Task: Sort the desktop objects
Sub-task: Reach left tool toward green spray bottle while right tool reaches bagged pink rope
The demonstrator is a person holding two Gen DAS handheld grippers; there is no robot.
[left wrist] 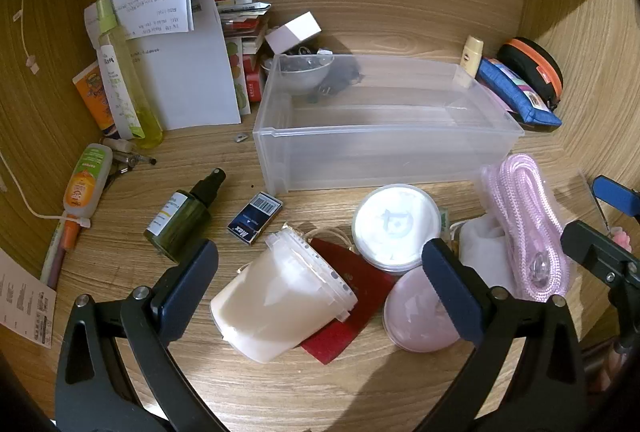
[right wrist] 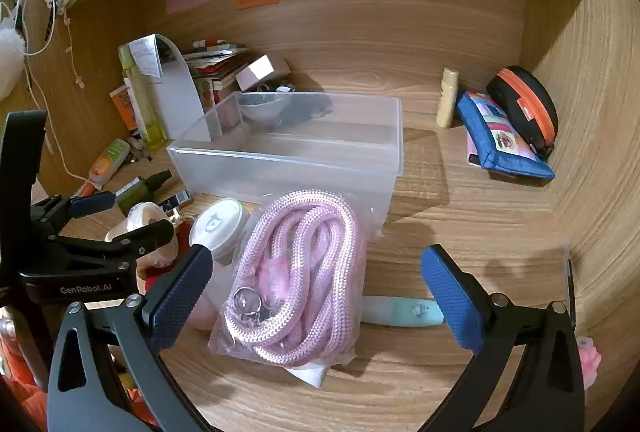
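A clear plastic bin (left wrist: 384,136) (right wrist: 288,156) stands empty in the middle of the wooden desk. My left gripper (left wrist: 320,288) is open above a cream tub (left wrist: 280,300) lying on its side on a red booklet (left wrist: 352,300). Beside the tub are a white round lid (left wrist: 396,224) and a pink round case (left wrist: 416,312). My right gripper (right wrist: 316,296) is open over a bagged pink rope (right wrist: 296,272) (left wrist: 528,224). A pale green tube (right wrist: 404,312) lies just right of the bag. Neither gripper holds anything.
A dark green spray bottle (left wrist: 180,220), a blue staple box (left wrist: 256,218) and an orange-labelled tube (left wrist: 86,180) lie on the left. A yellow spray bottle (left wrist: 128,84) and papers lean at the back left. A blue pouch (right wrist: 504,140) and a black-and-orange case (right wrist: 524,108) sit at the right.
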